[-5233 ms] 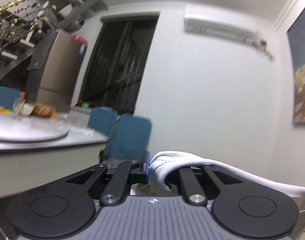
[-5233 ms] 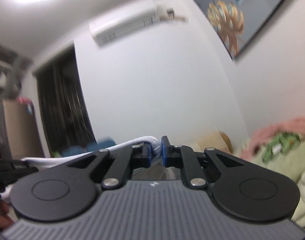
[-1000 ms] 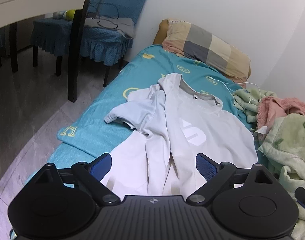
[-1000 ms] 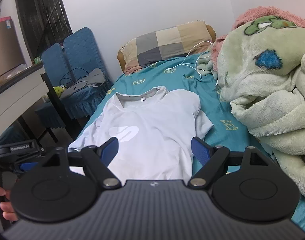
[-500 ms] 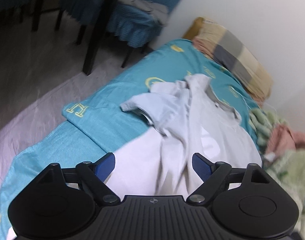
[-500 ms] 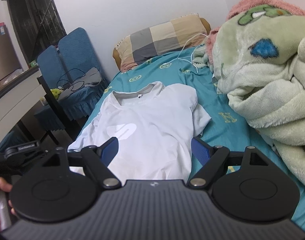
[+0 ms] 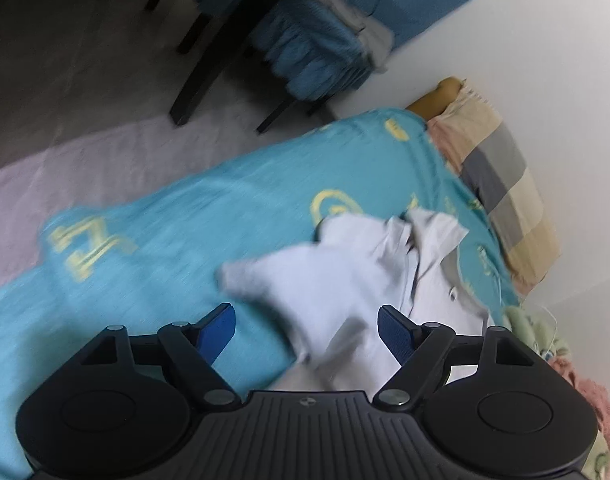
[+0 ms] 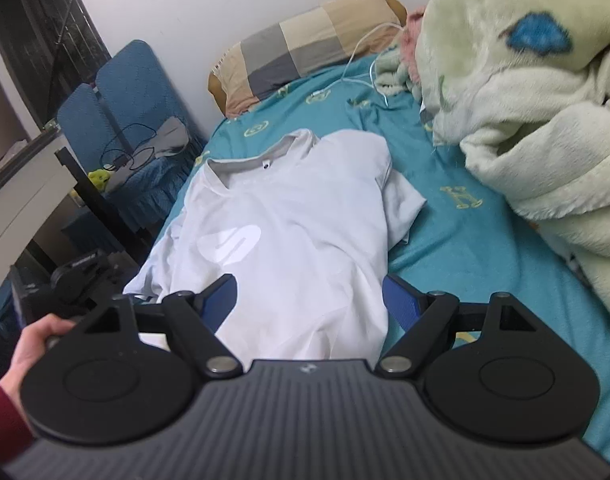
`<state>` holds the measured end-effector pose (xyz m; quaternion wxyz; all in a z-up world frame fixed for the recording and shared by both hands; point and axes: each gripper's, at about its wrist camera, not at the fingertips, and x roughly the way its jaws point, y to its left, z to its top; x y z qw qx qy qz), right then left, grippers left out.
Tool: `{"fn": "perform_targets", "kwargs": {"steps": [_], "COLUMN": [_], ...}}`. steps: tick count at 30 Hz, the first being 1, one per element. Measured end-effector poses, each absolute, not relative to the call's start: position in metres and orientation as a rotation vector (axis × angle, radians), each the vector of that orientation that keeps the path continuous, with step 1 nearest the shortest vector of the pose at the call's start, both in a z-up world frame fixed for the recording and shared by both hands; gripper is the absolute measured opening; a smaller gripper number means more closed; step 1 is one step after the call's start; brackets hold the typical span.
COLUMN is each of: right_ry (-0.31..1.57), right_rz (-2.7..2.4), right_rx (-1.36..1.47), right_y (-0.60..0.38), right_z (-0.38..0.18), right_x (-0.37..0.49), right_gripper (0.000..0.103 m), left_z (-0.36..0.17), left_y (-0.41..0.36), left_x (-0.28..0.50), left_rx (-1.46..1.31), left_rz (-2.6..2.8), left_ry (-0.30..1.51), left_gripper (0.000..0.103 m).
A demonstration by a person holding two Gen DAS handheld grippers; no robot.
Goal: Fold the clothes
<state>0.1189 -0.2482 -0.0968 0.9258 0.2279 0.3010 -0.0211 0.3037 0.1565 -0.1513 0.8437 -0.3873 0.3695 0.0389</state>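
White t-shirt [image 8: 289,232] flat, face-up on bed, left sleeve [image 7: 305,276] crumpled.

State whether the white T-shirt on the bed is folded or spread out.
Mostly spread: the white T-shirt lies open, collar and logo showing; its near-side sleeve is bunched.

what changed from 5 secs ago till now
Both tools let go of the white shirt, which now lies spread on the teal bed. The left tool and right tool are open. Over the last second, the left tool swung toward the bunched sleeve.
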Motion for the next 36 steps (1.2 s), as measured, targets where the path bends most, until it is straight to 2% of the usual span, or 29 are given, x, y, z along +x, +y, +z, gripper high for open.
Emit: {"fn": "perform_targets", "kwargs": {"steps": [2, 3, 5, 8, 16, 20, 24, 27, 32, 35, 36], "right_ry": [0.628, 0.635, 0.649, 0.661, 0.651, 0.647, 0.640, 0.627, 0.618, 0.603, 0.597], "right_rz": [-0.047, -0.050, -0.055, -0.061, -0.086, -0.111, -0.138, -0.158, -0.169, -0.156, -0.153], "right_rx": [0.461, 0.459, 0.462, 0.469, 0.424, 0.411, 0.427, 0.442, 0.455, 0.446, 0.438], "right_y": [-0.248, -0.249, -0.250, -0.251, -0.251, -0.254, -0.260, -0.265, -0.269, -0.267, -0.266], "right_z": [-0.101, -0.104, -0.109, -0.113, -0.117, -0.121, -0.125, -0.128, -0.129, -0.126, -0.124], "right_x": [0.125, 0.129, 0.134, 0.138, 0.143, 0.149, 0.153, 0.155, 0.157, 0.154, 0.152], "right_gripper": [0.081, 0.081, 0.081, 0.081, 0.081, 0.081, 0.081, 0.081, 0.081, 0.080, 0.077], "left_z": [-0.155, -0.156, -0.157, -0.144, -0.092, -0.109, -0.136, -0.141, -0.123, -0.103, -0.096], "left_y": [0.153, 0.151, 0.151, 0.153, 0.163, 0.161, 0.171, 0.175, 0.179, 0.172, 0.170], "left_x": [0.317, 0.323, 0.336, 0.353, 0.415, 0.442, 0.442, 0.429, 0.392, 0.355, 0.342], "left_rx": [-0.788, -0.765, -0.711, -0.627, -0.340, -0.161, -0.184, -0.200, -0.164, -0.154, -0.152], "left_rz": [0.076, 0.083, 0.084, 0.085, 0.167, 0.230, 0.209, 0.187, 0.137, 0.101, 0.088], "left_ry": [0.761, 0.760, 0.771, 0.757, 0.699, 0.759, 0.775, 0.780, 0.784, 0.772, 0.768], "left_gripper": [0.051, 0.044, 0.014, 0.009, 0.007, 0.008, 0.009, 0.018, 0.045, 0.051, 0.051]}}
